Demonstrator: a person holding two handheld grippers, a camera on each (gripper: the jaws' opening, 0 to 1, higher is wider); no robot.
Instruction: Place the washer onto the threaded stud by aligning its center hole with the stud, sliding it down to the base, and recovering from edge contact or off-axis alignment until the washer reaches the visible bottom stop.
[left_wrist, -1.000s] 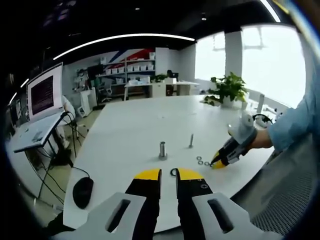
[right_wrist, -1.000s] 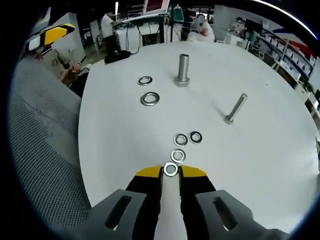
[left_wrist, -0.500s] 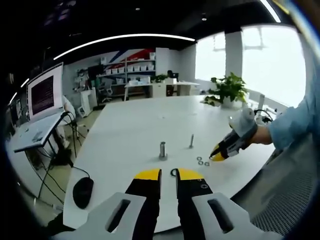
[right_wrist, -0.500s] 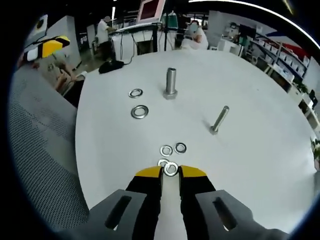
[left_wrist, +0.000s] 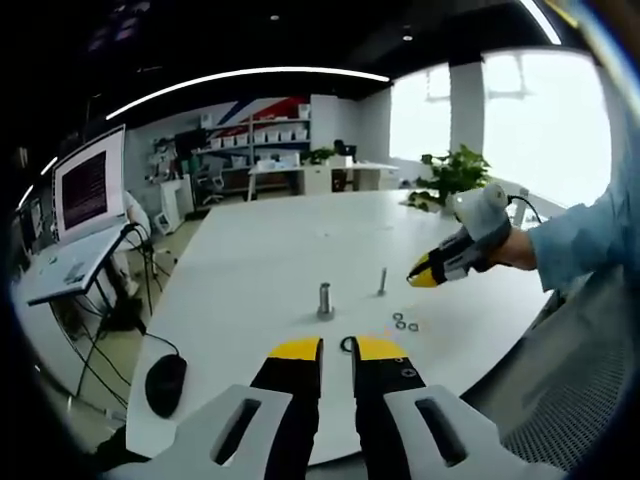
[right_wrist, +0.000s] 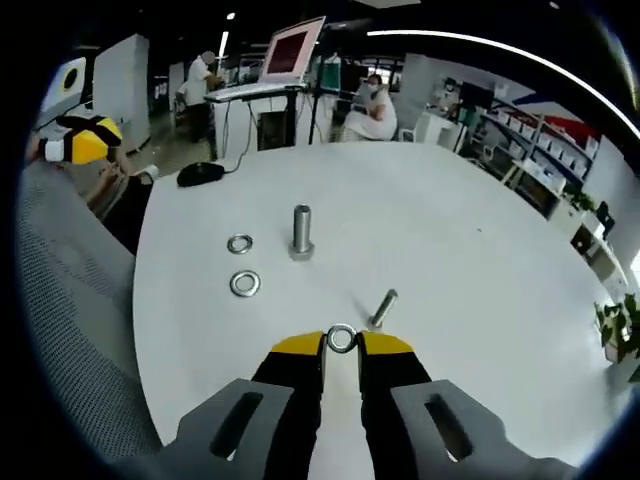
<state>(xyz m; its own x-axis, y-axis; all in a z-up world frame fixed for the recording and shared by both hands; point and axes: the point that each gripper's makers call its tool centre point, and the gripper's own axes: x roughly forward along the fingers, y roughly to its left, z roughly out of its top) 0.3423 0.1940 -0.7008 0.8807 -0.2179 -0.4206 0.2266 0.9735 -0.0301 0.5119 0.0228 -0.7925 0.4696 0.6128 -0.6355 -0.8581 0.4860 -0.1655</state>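
Right tongs (right_wrist: 341, 345): seen in the right gripper view closed on a small washer (right_wrist: 341, 338), which is pinched on edge between the yellow tips and held in the air above the white table (right_wrist: 480, 300), just short of the thin threaded stud (right_wrist: 381, 308). The thin threaded stud is recorded upright on its head near the middle of the table; in the right gripper view it leans because of the lens. A thicker bolt (right_wrist: 301, 232) is noted standing upright further in, well apart from the stud. Two large washers (right_wrist: 245, 283) are seen lying flat beside the thicker bolt, towards the table edge that faces the grey mesh chair (right_wrist: 70, 330). In the left gripper view the right tongs (left_wrist: 412, 280) are shown from outside, carried by a hand in a light blue sleeve (left_wrist: 580, 240), raised off the table and near the top of the thin stud (left_wrist: 382, 281); the washer is too small to be made out there. Two small washers (left_wrist: 405, 323) are seen left flat near the table edge, a detail hidden in the right gripper view. Left tongs (left_wrist: 337, 348): held low at the near table edge, jaws slightly apart with nothing between them, a dark ring (left_wrist: 346, 344) lying just beyond the tips. A monitor (left_wrist: 88, 185) is noted beyond the far side.
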